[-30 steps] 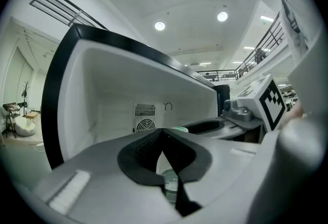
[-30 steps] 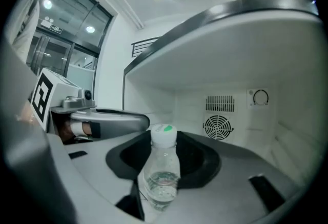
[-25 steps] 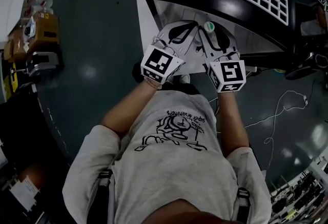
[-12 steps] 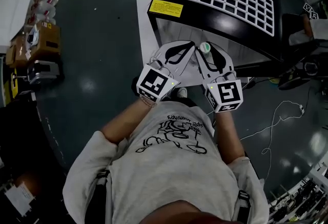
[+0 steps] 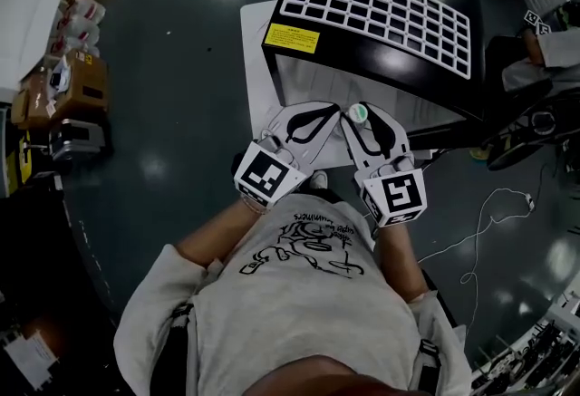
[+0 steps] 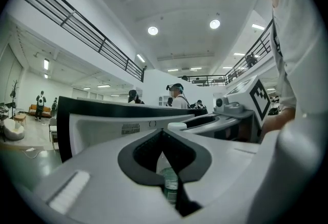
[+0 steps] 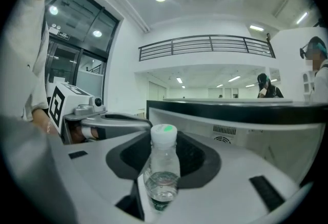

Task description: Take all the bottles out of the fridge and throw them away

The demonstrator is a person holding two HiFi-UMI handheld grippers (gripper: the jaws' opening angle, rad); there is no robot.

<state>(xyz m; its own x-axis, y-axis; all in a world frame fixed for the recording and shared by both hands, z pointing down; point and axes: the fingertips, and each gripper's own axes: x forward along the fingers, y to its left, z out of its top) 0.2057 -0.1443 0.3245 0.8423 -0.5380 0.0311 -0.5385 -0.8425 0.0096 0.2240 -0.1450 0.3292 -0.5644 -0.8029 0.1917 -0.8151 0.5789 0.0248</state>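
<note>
Capped bottle stands upright, long axis vertical, clamped at its body between the wide-set fingers of the right gripper, level with the top of the fridge. The left gripper, just beside it, appears to pinch a second bottle low between its fingers. No bin is in view.

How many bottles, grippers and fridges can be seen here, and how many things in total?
Bottles: 2 (left bottle, right bottle)
Grippers: 2 (left gripper, right gripper), each shut on its bottle
Fridge: 1
Total: 5
</note>
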